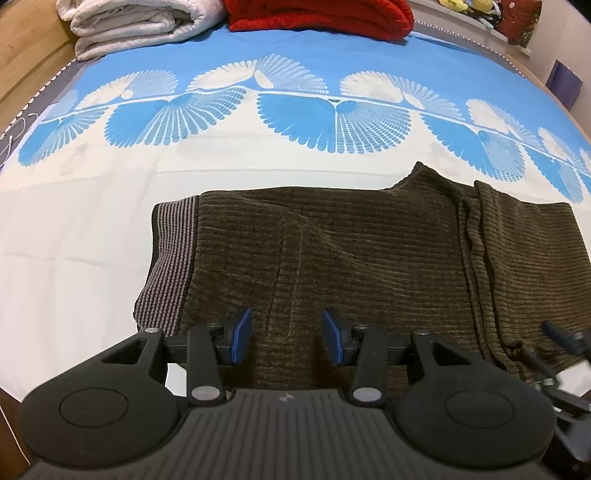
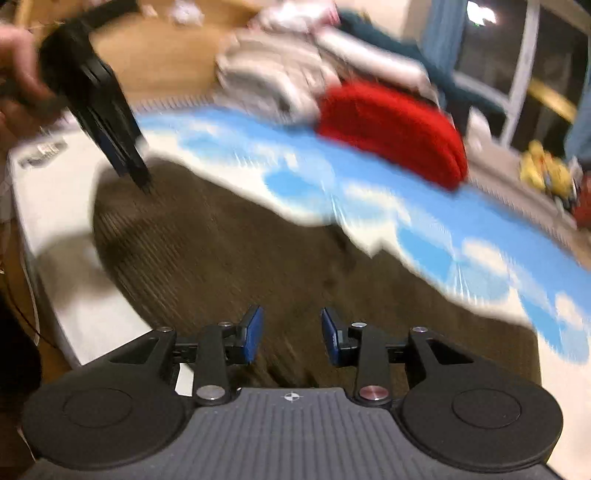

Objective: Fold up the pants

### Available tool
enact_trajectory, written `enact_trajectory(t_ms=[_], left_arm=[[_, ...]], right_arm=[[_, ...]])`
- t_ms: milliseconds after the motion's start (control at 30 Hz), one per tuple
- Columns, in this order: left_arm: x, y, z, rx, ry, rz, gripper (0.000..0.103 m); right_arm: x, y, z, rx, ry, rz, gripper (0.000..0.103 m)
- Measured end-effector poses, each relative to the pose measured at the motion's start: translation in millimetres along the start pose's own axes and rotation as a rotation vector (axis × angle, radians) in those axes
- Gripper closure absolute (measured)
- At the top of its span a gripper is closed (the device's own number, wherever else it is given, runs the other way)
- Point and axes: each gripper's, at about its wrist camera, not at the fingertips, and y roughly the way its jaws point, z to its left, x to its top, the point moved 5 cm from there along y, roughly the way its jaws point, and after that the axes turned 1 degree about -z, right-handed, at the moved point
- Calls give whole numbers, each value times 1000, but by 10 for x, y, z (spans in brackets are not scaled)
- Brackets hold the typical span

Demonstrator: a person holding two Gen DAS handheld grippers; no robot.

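Brown corduroy pants lie flat on the bed, folded lengthwise, with a striped grey waistband at the left end. My left gripper is open and empty, just above the near edge of the pants. My right gripper is open and empty over the pants; its view is motion-blurred. The left gripper also shows in the right wrist view, tips down near the waistband end. The right gripper shows blurred in the left wrist view at the right edge.
The bed has a blue and white fan-patterned sheet. A folded white blanket and a red blanket lie at the far end. A wooden bed edge runs along the left.
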Motion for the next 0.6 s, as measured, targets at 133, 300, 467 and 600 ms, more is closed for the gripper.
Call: enact_trajectory(t_ms=[133,300,467,600], left_arm=[[-12,24,50,15,-9,9,56],[-10,16,122,23,-32,7,56],[0,22,161,32,-48,9,56],[-12,10,221,33,-75,10,56]], right_arm=[[-237,167,72,17,-33,104,71],[-28,-62,-16,-21,-43,-46,91],[-140,-40,66,81,-105,22,89],[-275,-35,178,50,-184,51,82]])
